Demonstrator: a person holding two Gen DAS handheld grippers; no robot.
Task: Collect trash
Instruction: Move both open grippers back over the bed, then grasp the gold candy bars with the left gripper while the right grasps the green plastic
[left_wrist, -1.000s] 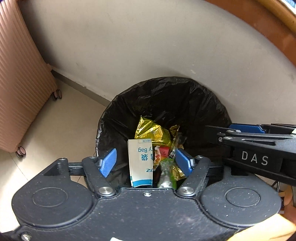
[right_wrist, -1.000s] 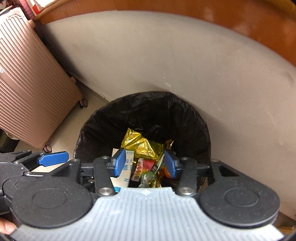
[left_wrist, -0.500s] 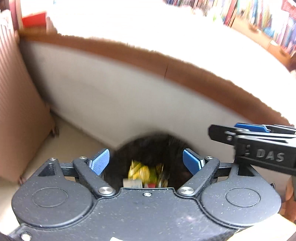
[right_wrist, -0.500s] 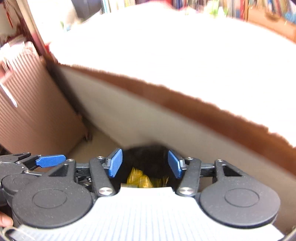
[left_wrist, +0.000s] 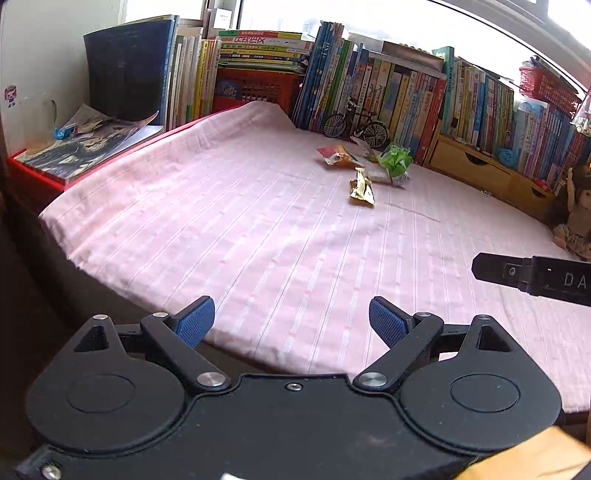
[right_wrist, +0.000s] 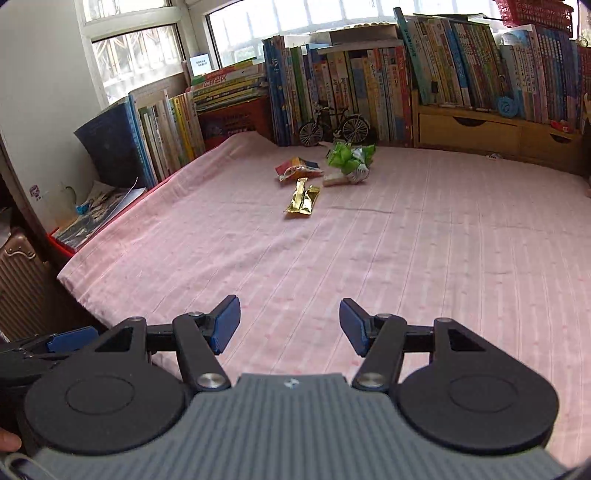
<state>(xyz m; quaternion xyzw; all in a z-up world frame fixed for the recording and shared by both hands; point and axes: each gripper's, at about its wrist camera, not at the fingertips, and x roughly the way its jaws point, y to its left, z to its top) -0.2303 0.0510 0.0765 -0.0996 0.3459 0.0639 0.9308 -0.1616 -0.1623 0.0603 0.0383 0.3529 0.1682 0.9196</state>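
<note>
I see my left gripper (left_wrist: 291, 321) and right gripper (right_wrist: 290, 325) with jaws spread and nothing between them (both have just been widening), above the near edge of the pink striped cloth (right_wrist: 406, 258). The trash lies far across it, near the books (right_wrist: 351, 81): a gold wrapper (right_wrist: 303, 199), an orange snack packet (right_wrist: 297, 168), and a green wrapper (right_wrist: 349, 158) just beside a model bicycle (right_wrist: 332, 125).

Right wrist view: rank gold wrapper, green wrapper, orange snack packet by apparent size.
1. green wrapper
2. gold wrapper and orange snack packet: look about alike, so no ranking. All lie at similar distance on the pink cloth.
</note>
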